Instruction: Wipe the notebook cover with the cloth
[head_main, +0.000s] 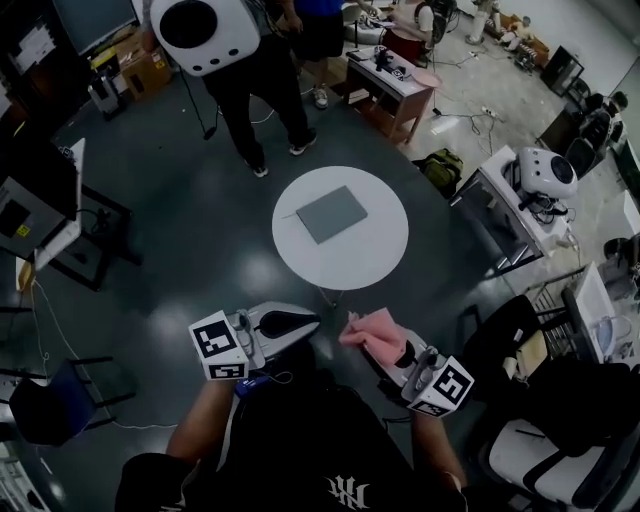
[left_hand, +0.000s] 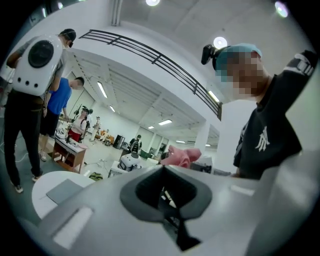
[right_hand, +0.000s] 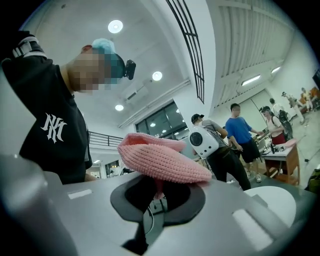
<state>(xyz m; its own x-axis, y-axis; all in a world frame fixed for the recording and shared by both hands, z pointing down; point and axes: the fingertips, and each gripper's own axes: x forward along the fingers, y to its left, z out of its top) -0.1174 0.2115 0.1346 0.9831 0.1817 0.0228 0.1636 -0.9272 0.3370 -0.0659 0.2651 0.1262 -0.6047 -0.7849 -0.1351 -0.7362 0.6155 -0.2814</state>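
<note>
We stand at the near edge of the round table (head_main: 385, 262), with both grippers short of its rim and over the floor, so no wiping has begun.

The notebook (head_main: 332, 214) lies flat and closed near the table's middle, cover up. Nothing sits on or beside it, so the whole cover is open to a stroke from our side.

Our right gripper (right_hand: 159, 192), off the table's near right, pinches the pink cloth (head_main: 368, 335). The jaws bite a lower fold, and the rest bunches up over the tips as a soft wad. We judge it is held this way so that the knit, not the hard tips, meets the cover.

Our left gripper (head_main: 312, 323), off the table's near left, has its jaws pressed together on nothing. It is probably kept shut as a blunt tip to pin the notebook while the other wipes, since a light book on a smooth top would slide.

Beyond the table's far side stands a person (head_main: 240, 60) with a white backpack, well clear of our reach.
</note>
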